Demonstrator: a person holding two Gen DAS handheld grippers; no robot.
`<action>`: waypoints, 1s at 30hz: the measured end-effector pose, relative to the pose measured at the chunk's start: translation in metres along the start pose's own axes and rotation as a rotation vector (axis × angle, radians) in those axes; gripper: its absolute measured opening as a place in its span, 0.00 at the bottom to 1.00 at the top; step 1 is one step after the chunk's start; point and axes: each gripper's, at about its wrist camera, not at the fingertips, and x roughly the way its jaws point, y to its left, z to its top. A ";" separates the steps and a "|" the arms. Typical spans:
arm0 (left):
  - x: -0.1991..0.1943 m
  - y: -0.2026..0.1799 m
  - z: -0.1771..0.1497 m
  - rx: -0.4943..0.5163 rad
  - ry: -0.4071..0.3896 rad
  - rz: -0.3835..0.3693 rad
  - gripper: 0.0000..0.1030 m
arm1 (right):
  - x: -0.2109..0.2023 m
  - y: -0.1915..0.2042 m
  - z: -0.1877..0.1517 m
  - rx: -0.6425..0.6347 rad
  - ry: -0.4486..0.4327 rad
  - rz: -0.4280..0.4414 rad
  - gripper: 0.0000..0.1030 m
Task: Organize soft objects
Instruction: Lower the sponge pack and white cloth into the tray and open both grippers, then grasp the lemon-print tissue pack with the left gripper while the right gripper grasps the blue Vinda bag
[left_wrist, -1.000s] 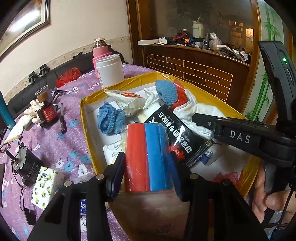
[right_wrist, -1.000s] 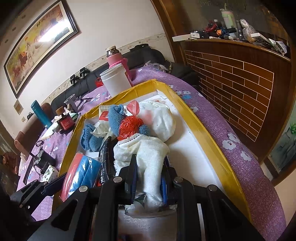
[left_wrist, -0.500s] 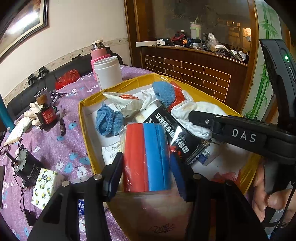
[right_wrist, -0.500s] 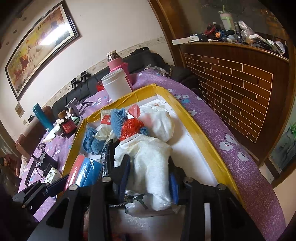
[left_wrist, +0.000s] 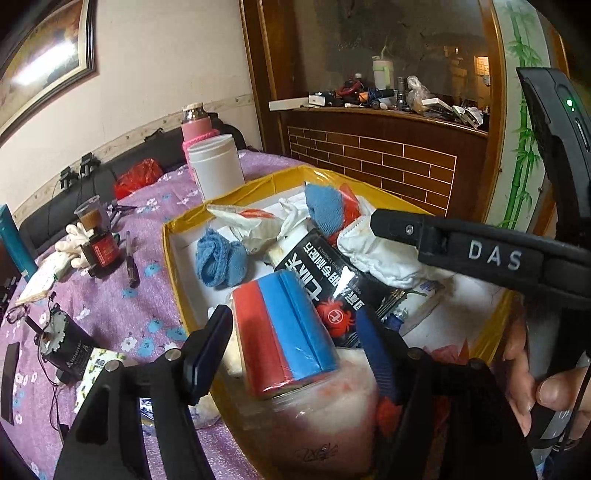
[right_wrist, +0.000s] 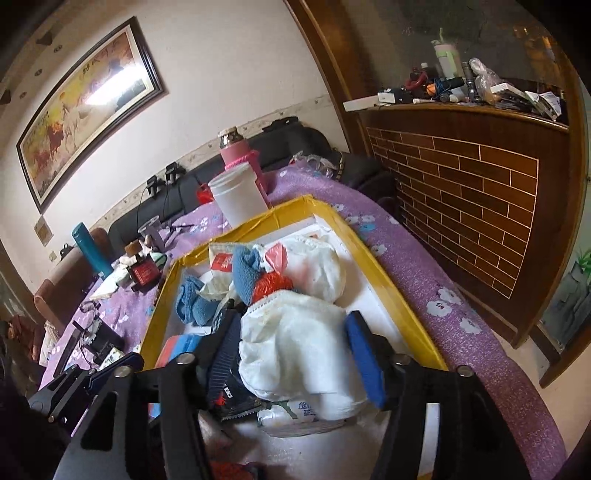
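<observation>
A yellow-rimmed box (left_wrist: 170, 258) (right_wrist: 388, 280) on the purple flowered tablecloth holds the soft things. In the left wrist view, my left gripper (left_wrist: 291, 343) is opening around a red and blue roll (left_wrist: 284, 325). The roll stands in the box's near corner with a gap to each pad. In the right wrist view, my right gripper (right_wrist: 291, 354) is opening too. A crumpled white cloth (right_wrist: 295, 339) lies loose between its blue pads, on top of the pile. Blue knit socks (left_wrist: 221, 258) (right_wrist: 192, 306) and a black packet (left_wrist: 325, 266) lie deeper in the box.
A white jar (left_wrist: 216, 166) and a pink flask (left_wrist: 195, 125) stand just behind the box. Left of the box lie a small red-labelled bottle (left_wrist: 101, 251), a pen (left_wrist: 130, 258) and a tissue pack (left_wrist: 99, 365). A brick-patterned wooden counter (right_wrist: 480, 199) stands to the right.
Both pairs of jaws have spread. The left pads have come off the red and blue roll. The white cloth, squeezed thin before, has puffed out between the right pads.
</observation>
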 end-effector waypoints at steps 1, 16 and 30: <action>-0.002 0.000 0.000 0.002 -0.006 0.001 0.67 | -0.004 -0.001 0.001 0.006 -0.022 -0.001 0.67; -0.063 0.024 0.008 -0.064 0.029 -0.059 0.67 | -0.077 -0.009 -0.015 0.106 -0.155 0.023 0.68; -0.054 0.182 -0.047 -0.339 0.255 0.126 0.67 | -0.088 0.080 -0.033 -0.090 -0.107 0.208 0.74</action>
